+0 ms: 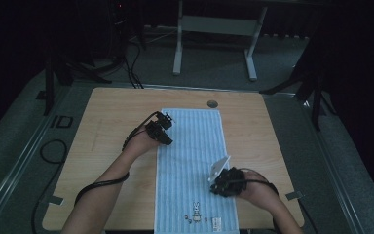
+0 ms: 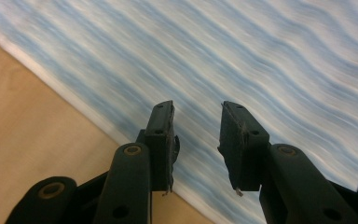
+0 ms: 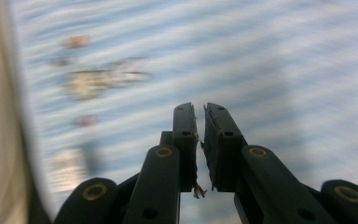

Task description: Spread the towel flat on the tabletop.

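A light blue striped towel [image 1: 195,156] lies flat lengthwise down the middle of the wooden table [image 1: 112,112]. A small rabbit print [image 1: 196,212] sits near its front end. My left gripper [image 1: 164,127] hovers over the towel's left edge, toward the far end. In the left gripper view its jaws [image 2: 196,109] stand apart with nothing between them, above the towel [image 2: 261,56] and its border. My right gripper [image 1: 216,185] is over the towel's right side near the front. Its jaws [image 3: 199,109] are nearly together and empty, above the blurred towel [image 3: 270,60] and rabbit print [image 3: 102,77].
A round cable hole [image 1: 212,104] sits in the table just past the towel's far end. Bare wood lies on both sides of the towel. A white desk frame [image 1: 214,29] stands behind, and cables [image 1: 53,151] loop on the floor at the left.
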The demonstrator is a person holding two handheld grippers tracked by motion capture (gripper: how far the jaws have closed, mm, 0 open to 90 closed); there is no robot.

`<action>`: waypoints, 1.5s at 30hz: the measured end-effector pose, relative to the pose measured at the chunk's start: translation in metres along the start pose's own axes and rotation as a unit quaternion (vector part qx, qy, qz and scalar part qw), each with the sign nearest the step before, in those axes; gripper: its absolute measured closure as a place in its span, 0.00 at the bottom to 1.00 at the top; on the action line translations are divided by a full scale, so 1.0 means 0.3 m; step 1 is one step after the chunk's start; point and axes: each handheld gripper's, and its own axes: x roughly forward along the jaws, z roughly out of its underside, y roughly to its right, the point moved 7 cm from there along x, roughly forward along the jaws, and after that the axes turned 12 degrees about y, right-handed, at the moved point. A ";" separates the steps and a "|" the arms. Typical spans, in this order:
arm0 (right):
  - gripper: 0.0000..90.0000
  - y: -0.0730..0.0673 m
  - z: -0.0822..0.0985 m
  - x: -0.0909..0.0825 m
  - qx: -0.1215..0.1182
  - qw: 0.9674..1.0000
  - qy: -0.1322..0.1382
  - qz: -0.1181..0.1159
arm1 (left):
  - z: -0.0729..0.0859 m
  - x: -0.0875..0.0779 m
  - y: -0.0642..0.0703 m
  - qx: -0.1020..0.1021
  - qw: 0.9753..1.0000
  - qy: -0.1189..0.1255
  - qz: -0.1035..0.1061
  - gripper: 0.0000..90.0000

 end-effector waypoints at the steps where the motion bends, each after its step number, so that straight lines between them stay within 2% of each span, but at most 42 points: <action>1: 0.92 0.038 0.005 -0.007 0.008 1.000 0.001 0.014 | 0.007 -0.011 0.009 0.005 1.000 0.004 0.005 0.72; 4: 0.91 0.135 0.011 -0.010 0.030 0.999 0.008 0.044 | 0.031 -0.037 0.046 0.006 1.000 0.016 0.022 0.72; 5: 0.91 0.135 0.011 -0.010 0.030 0.999 0.008 0.044 | 0.031 -0.037 0.046 0.006 1.000 0.016 0.022 0.72; 6: 0.90 0.160 0.014 -0.005 0.034 0.998 0.008 0.048 | 0.050 -0.049 0.068 0.016 0.999 0.016 0.031 0.72; 7: 0.90 0.197 0.018 0.010 0.041 0.998 0.012 0.050 | 0.058 -0.050 0.079 0.014 0.999 0.018 0.037 0.72; 9: 0.90 0.226 0.026 0.030 0.052 0.997 0.007 0.053 | 0.078 -0.045 0.095 0.023 0.999 0.016 0.042 0.72; 12: 0.88 0.263 0.036 0.064 0.065 0.996 0.007 0.055 | 0.096 -0.027 0.099 0.020 0.999 0.011 0.043 0.70; 14: 0.88 0.285 0.049 0.091 0.074 0.995 -0.002 0.060 | 0.105 -0.010 0.092 0.019 0.999 0.003 0.041 0.70; 18: 0.88 0.301 0.072 0.117 0.082 0.995 -0.016 0.058 | 0.109 0.018 0.084 0.016 0.999 -0.007 0.041 0.70; 19: 0.88 0.308 0.077 0.113 0.092 0.994 -0.008 0.052 | 0.109 0.025 0.084 0.017 0.999 -0.009 0.041 0.70; 22: 0.88 0.321 0.089 0.104 0.099 0.993 -0.010 0.055 | 0.107 0.052 0.086 0.021 0.999 -0.020 0.038 0.70; 30: 0.87 0.336 0.130 0.077 0.117 0.991 -0.007 0.060 | 0.051 0.097 0.087 0.008 0.999 -0.008 0.042 0.70; 34: 0.87 0.342 0.151 0.062 0.129 0.990 -0.003 0.062 | 0.029 0.114 0.086 0.011 0.999 -0.003 0.041 0.70; 38: 0.87 0.345 0.166 0.052 0.135 0.989 -0.002 0.064 | 0.025 0.117 0.098 0.012 0.999 -0.004 0.040 0.70; 41: 0.86 0.349 0.166 0.047 0.135 0.989 -0.005 0.062 | 0.029 0.111 0.107 0.013 0.999 -0.010 0.048 0.69; 43: 0.85 0.363 0.159 0.035 0.138 0.988 0.000 0.068 | 0.024 0.100 0.102 0.013 0.999 -0.008 0.046 0.67; 45: 0.83 0.386 0.151 0.016 0.142 0.987 0.006 0.077 | 0.012 0.088 0.084 0.004 0.999 0.001 0.035 0.62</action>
